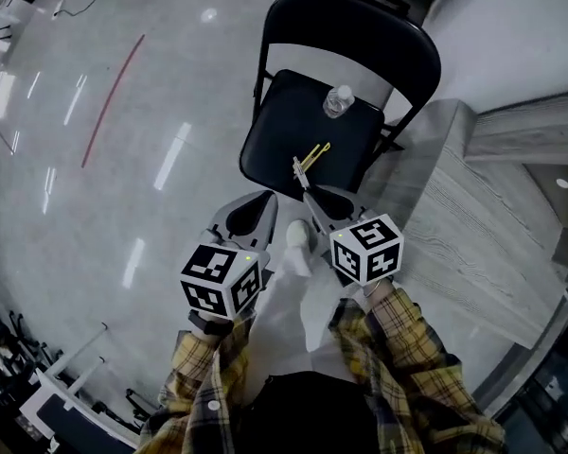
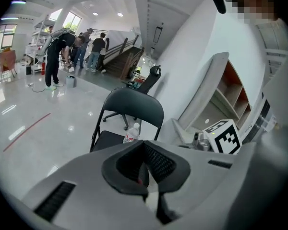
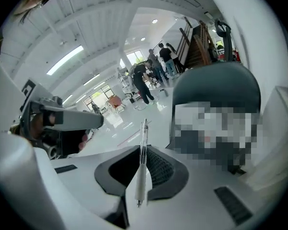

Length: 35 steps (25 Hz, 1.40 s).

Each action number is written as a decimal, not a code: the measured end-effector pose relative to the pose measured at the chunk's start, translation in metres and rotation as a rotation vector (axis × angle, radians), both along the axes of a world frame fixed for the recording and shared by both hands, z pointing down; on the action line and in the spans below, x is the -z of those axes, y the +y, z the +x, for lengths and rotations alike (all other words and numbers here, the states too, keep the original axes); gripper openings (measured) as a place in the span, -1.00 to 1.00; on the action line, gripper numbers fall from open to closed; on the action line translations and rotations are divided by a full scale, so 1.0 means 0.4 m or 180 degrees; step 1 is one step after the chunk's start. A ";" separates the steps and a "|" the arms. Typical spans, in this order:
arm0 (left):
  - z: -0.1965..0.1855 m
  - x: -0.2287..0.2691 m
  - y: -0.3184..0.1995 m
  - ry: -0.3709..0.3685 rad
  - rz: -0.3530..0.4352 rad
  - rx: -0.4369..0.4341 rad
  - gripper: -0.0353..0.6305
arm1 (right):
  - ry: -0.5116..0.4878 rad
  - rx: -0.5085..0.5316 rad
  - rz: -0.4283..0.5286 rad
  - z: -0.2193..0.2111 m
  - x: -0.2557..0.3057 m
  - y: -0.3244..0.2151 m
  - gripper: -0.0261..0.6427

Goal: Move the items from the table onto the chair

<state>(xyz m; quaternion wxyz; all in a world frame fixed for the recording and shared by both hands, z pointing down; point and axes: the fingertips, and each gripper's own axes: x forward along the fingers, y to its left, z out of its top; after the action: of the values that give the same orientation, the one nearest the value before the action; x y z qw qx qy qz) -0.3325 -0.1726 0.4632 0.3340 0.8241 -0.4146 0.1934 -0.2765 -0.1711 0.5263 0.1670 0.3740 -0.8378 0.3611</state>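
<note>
Right gripper jaws pinch a thin pen, left gripper jaws closed empty; risk is the pen slipping out or rolling off the chair.

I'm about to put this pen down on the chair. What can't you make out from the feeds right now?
- Chair seat, right gripper view: a mosaic patch covers it.
- Pen: its gap above the seat can't be judged, since the head view looks steeply down.
- Yellow item on the seat: too small in head view; hidden behind the left gripper in its own view.
- Bottle, left gripper view: lower half behind that gripper.
</note>
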 end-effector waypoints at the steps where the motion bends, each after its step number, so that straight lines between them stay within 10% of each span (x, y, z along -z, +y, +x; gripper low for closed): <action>1: -0.006 -0.027 -0.006 0.0005 -0.0030 0.0011 -0.88 | 0.0012 -0.0027 -0.0053 -0.009 -0.038 -0.019 -0.76; 19: -0.071 -0.485 -0.010 0.0120 -0.0635 0.0274 -0.88 | 0.0628 -0.0169 -0.0750 -0.101 -0.706 -0.236 -0.76; 35: -0.068 -0.444 -0.018 0.0033 -0.0514 0.0106 -0.88 | 0.0485 -0.0431 -0.1034 -0.085 -0.731 -0.236 -0.76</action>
<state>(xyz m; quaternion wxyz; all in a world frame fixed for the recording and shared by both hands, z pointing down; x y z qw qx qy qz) -0.3596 -0.1798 0.6408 0.4047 0.7885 -0.4095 0.2164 -0.3107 -0.2653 0.8185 0.2636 0.4238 -0.7263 0.4727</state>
